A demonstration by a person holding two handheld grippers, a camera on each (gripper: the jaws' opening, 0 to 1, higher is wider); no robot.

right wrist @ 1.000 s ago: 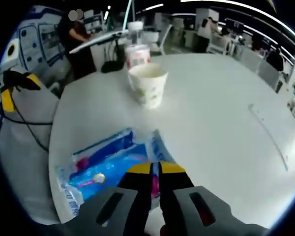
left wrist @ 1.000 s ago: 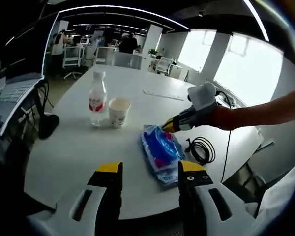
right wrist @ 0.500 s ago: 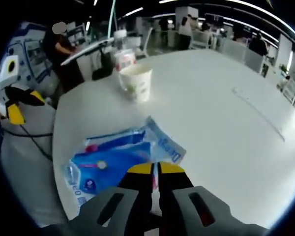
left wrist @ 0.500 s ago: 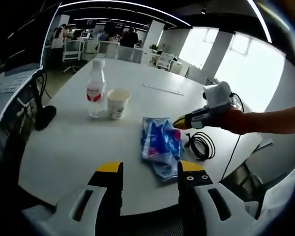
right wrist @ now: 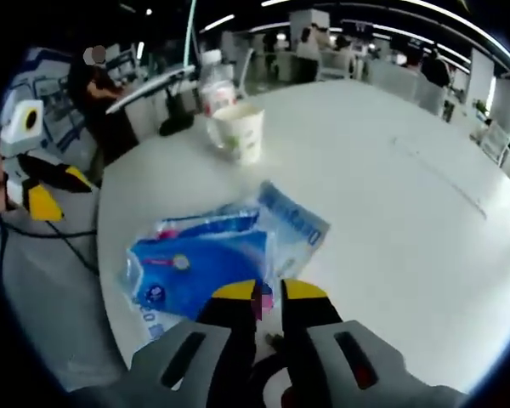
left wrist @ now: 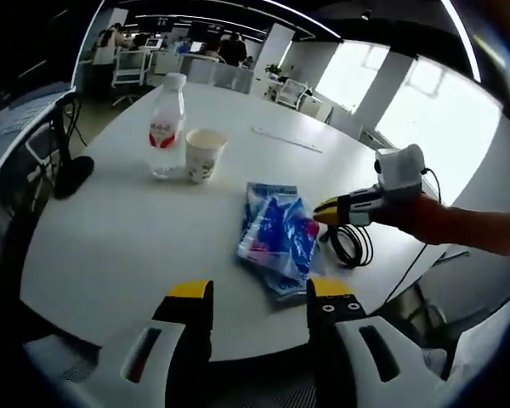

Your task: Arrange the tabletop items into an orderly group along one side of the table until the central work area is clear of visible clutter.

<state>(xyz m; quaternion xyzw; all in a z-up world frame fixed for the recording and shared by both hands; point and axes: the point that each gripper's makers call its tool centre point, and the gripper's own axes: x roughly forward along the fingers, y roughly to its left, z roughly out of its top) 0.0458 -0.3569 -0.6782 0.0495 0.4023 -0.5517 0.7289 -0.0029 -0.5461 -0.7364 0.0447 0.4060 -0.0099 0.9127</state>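
Right gripper view: hand-held gripper (right wrist: 261, 293) pinching blue packet (right wrist: 200, 263).

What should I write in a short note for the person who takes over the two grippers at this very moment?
Left gripper: open, holding nothing, hovering at the near table edge.
Right gripper: jaws slightly apart at the edge of the blue packet; whether it grips the packet cannot be told.
Water bottle and paper cup stand close together farther along the white table. A coiled black cable lies beside the packet, near the right gripper.
Done: bottle and cup look grouped.
Left: bring the packet, and probably the cable, over to them.
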